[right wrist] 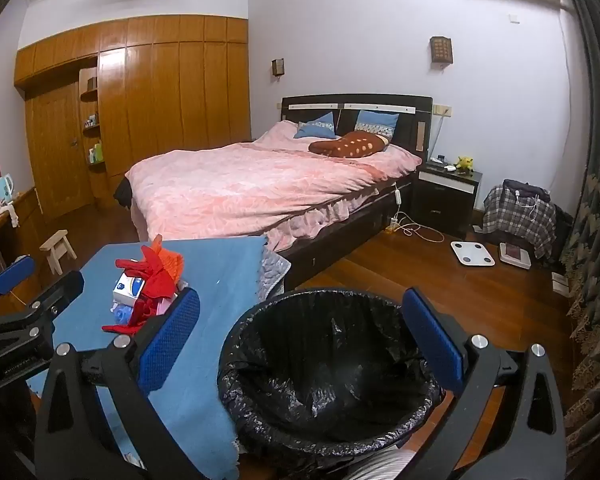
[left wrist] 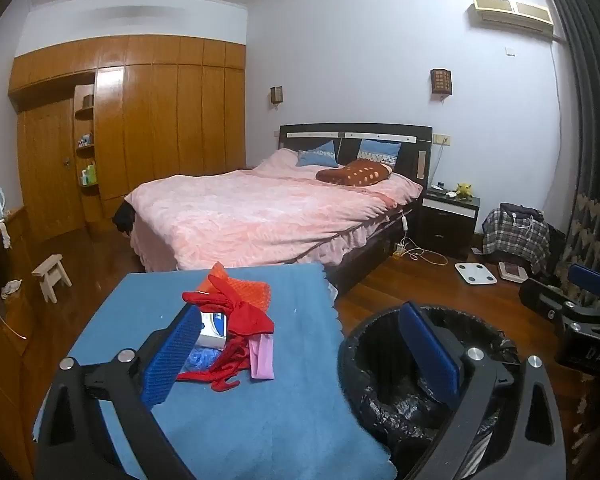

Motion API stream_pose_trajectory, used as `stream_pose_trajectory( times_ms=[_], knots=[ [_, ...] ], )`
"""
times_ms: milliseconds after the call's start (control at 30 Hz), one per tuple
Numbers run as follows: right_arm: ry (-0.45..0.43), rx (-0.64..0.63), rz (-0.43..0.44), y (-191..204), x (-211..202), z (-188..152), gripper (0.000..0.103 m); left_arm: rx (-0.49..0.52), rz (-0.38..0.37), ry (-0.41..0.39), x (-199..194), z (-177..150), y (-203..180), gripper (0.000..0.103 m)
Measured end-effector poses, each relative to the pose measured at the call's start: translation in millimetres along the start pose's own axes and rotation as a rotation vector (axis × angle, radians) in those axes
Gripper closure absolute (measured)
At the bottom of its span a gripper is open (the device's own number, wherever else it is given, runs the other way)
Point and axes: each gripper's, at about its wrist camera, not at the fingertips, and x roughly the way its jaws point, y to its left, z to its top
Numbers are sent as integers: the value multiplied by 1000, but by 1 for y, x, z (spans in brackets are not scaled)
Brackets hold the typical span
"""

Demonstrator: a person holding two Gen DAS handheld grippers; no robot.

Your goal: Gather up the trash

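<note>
Left gripper (left wrist: 300, 356) wide, empty, above blue surface (left wrist: 260, 420); right gripper (right wrist: 300, 344) wide, empty, over black-lined bin (right wrist: 328, 372). Trash pile (left wrist: 228, 320) left of bin.

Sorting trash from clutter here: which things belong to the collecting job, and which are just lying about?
Job:
- pile of scraps on the blue cloth
- lined trash bin

Lying about:
- bathroom scale
- wooden stool
- plush toy

A white-and-blue cardboard box (left wrist: 213, 327) lies half buried under crumpled red fabric (left wrist: 242, 312); its label is too small to read.
</note>
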Motion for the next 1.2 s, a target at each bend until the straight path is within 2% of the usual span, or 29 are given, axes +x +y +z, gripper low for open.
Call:
stream_pose_trajectory(
  times_ms=[467, 500, 1200],
  knots=[
    [5, 4, 3, 0, 1, 0, 5, -2, 0, 4, -10, -1, 1, 6],
    [4, 4, 2, 0, 1, 0, 5, 1, -2, 1, -1, -1, 2, 6],
    [8, 6, 3, 1, 2, 0, 5, 3, 0, 2, -1, -1, 1, 6]
  ],
)
